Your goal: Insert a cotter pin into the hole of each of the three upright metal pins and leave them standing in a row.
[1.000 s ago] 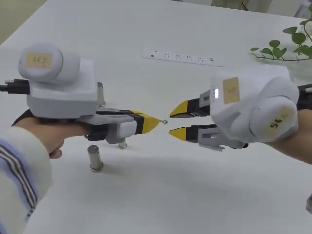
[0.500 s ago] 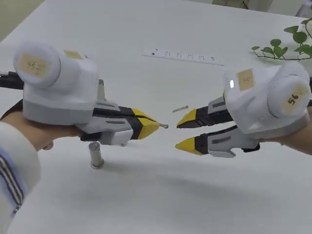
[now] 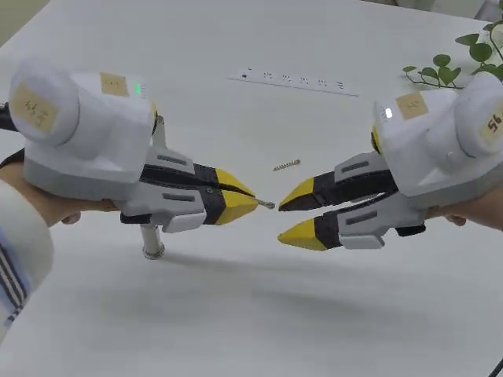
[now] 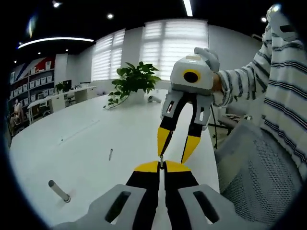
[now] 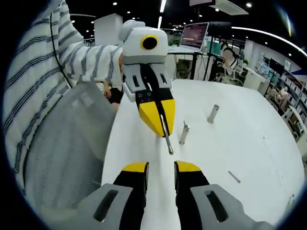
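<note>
Cotter pin [image 3: 266, 204] tight in left gripper [image 3: 251, 196] fingers, right gripper [image 3: 281, 222] fingers apart; power strip [image 3: 292, 81] beyond.

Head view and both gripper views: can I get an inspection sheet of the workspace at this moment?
Surface: white table, bare in front.
Job's things: near metal pin upright below the left gripper; far metal pin upright behind it; held cotter pin sticking out of the left gripper's tips.
Clutter: small loose pin lying flat, possibly another cotter pin.
Grippers: left gripper shut on the held cotter pin; right gripper open, tips facing that pin, not touching it.
Cables: nothing seen; a power strip lies at the far side.
Surroundings: plant at the table's far corner; striped sleeve; office room behind.
</note>
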{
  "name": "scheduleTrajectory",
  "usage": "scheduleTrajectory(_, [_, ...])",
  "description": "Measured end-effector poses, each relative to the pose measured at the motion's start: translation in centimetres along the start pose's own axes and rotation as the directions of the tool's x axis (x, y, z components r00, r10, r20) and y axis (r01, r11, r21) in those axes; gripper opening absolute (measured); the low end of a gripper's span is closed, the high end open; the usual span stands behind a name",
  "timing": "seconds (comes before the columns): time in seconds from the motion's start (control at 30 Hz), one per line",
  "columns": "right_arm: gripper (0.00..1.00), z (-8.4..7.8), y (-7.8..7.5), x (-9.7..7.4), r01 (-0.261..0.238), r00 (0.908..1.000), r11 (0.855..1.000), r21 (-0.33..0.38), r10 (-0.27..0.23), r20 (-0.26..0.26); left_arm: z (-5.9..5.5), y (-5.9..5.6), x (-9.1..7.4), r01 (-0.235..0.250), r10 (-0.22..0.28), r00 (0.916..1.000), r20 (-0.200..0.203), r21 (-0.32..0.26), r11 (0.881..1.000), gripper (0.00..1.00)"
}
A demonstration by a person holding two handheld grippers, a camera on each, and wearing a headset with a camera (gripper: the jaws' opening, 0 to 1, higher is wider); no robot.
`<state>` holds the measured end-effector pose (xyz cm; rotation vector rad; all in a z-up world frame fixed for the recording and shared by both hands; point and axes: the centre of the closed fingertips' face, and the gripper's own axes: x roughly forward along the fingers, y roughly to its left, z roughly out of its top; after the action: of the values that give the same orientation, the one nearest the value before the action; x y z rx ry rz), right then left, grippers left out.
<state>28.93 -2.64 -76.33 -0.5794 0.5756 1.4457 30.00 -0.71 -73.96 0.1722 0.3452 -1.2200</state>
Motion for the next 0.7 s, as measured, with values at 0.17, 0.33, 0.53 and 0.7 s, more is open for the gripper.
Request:
scheduleTrajectory(0.17, [0.22,0.2,0.2,-0.1,-0.011,0.9999,1.0,0.017,0.011,0.012,0.2,-0.4,-0.1,0.023,-0.023,0.9996,0.014,0.042,0.999,0.0])
scheduleTrajectory(0.33, [0.21,0.5,0.4,0.0,-0.015,0.9998,0.999,0.033,0.015,0.016,0.0,-0.7,-0.1,0.047,-0.047,0.9989,0.005,0.077,0.996,0.0])
scheduleTrajectory(0.53, [0.18,0.9,0.9,0.2,-0.031,0.9992,0.999,0.032,0.03,0.027,0.1,-1.2,0.0,0.081,-0.083,0.9965,0.01,0.103,0.991,0.0])
scheduleTrajectory(0.7, [0.13,1.3,1.4,0.3,-0.051,0.9979,0.998,0.026,0.05,0.041,0.1,-1.8,0.1,0.1,-0.1,0.995,0.0,0.11,0.989,0.0])
